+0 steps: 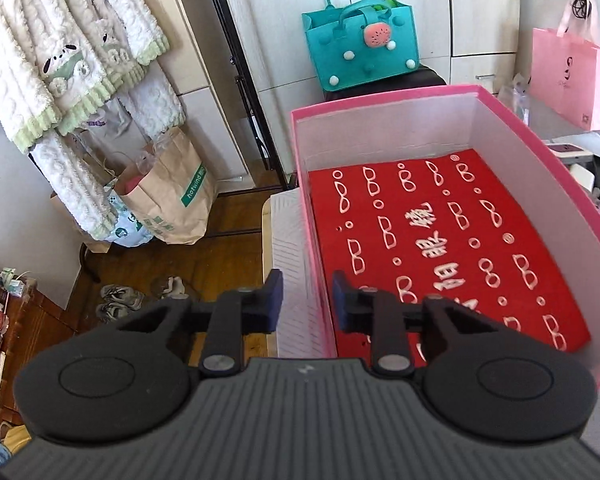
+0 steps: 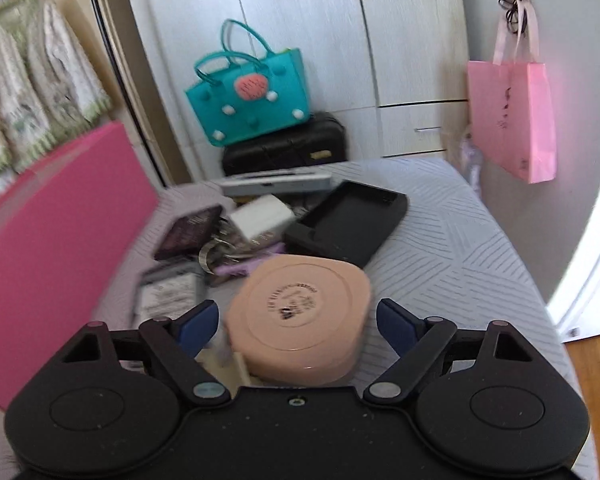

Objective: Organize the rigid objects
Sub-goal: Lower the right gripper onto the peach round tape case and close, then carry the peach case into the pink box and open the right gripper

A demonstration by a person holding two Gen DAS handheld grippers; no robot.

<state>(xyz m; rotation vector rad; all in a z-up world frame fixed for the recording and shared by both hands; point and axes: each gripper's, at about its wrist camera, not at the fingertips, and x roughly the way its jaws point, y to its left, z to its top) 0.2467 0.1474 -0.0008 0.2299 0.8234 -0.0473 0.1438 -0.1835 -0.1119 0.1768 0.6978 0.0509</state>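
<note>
Grey patterned bed (image 2: 460, 240) beside white wardrobe (image 2: 308, 32); left gripper (image 1: 306, 300) fingers straddle pink box (image 1: 380, 100) wall; right gripper (image 2: 296, 326) wide, empty.

Left wrist view: high, tilted down, close over the near wall of the pink box (image 1: 540, 152); floor visible at left. Right wrist view: lower, nearly level, close across the bed (image 2: 460, 240), blurred. Shared: pink box (image 2: 60, 240), teal bag (image 1: 360, 48) (image 2: 252, 100), hanging pink paper bag (image 1: 568, 76) (image 2: 512, 120), wardrobe behind.
</note>
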